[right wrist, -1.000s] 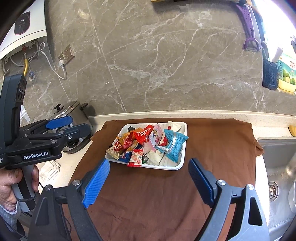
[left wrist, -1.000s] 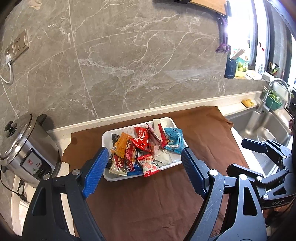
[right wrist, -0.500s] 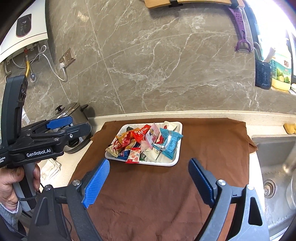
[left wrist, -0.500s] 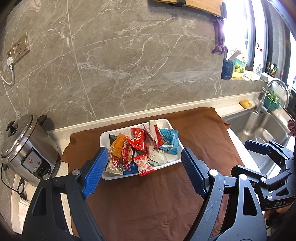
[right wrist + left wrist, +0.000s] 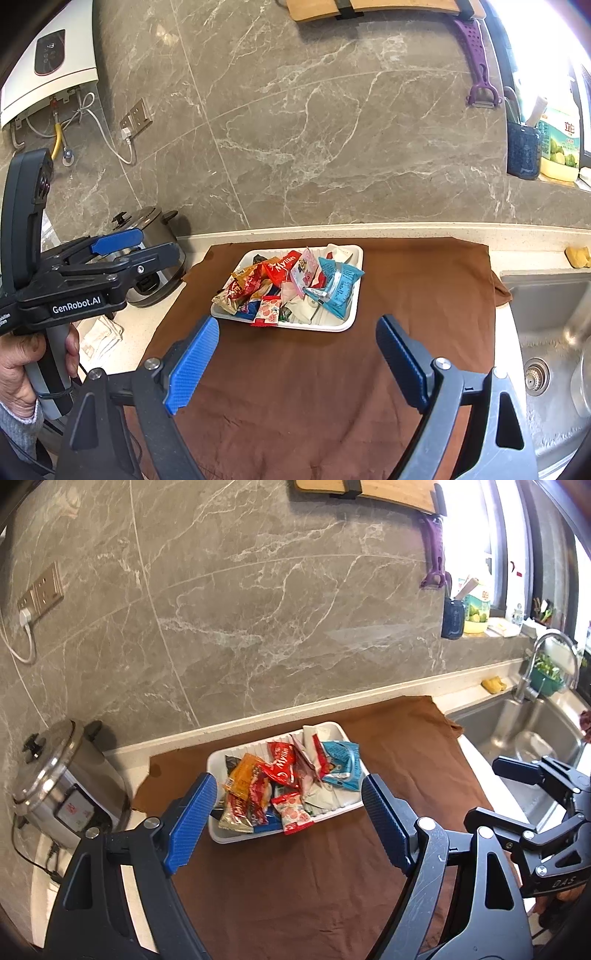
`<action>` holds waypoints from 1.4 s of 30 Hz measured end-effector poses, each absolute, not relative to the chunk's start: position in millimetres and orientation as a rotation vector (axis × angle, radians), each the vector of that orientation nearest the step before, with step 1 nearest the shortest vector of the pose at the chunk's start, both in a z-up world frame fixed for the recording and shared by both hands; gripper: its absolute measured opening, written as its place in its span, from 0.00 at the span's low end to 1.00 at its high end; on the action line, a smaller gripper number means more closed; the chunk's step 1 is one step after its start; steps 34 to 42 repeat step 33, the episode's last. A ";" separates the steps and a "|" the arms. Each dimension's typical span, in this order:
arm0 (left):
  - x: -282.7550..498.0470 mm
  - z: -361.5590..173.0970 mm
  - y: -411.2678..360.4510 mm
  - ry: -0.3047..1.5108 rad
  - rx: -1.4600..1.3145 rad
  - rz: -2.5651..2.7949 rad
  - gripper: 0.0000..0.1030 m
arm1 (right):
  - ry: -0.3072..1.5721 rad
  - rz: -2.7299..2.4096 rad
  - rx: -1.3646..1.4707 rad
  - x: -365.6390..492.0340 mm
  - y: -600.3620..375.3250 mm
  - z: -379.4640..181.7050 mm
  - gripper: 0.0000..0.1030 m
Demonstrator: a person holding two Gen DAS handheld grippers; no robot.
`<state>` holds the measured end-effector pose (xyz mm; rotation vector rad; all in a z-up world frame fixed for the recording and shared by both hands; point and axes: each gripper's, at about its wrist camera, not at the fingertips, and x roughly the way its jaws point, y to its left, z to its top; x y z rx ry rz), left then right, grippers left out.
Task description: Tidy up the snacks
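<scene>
A white tray point(image 5: 334, 730) point(image 5: 352, 312) sits on a brown cloth point(image 5: 303, 878) point(image 5: 306, 387) and holds several snack packets in a loose heap: a red one point(image 5: 282, 766) point(image 5: 282, 267), a light blue one point(image 5: 341, 766) point(image 5: 340, 286), an orange one point(image 5: 243, 775). My left gripper point(image 5: 288, 821) hovers open on the near side of the tray, nothing between its blue pads. My right gripper point(image 5: 297, 362) is open too, over the cloth short of the tray. In the right wrist view the left gripper point(image 5: 122, 245) shows at the left, held by a hand point(image 5: 22, 373).
A steel rice cooker point(image 5: 55, 786) point(image 5: 155, 258) stands left of the cloth. A steel sink point(image 5: 524, 738) point(image 5: 546, 332) with a tap point(image 5: 546, 657) lies right. The marble wall point(image 5: 258, 609) carries a cutting board, a purple peeler point(image 5: 478, 66) and sockets. A folded rag point(image 5: 99, 336) lies near the cooker.
Both views have pulled back slightly from the tray, which now looks smaller and farther. The jaws kept the same width, and the packets have not shifted.
</scene>
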<state>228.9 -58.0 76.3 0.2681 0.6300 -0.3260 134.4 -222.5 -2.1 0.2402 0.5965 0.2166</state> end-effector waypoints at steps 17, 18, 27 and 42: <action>210.9 74.2 -76.7 0.557 0.315 -0.333 0.86 | 0.623 0.214 0.263 135.9 -224.9 -11.5 0.87; 210.2 72.7 -76.8 0.562 0.306 -0.344 0.86 | 0.625 0.212 0.265 135.8 -225.3 -12.4 0.87; 205.2 56.9 -74.6 0.579 0.283 -0.322 0.85 | 0.643 0.200 0.283 137.1 -228.9 -20.9 0.87; 209.0 57.2 -67.6 0.560 0.286 -0.268 0.84 | 0.662 0.188 0.290 142.1 -232.2 -28.0 0.87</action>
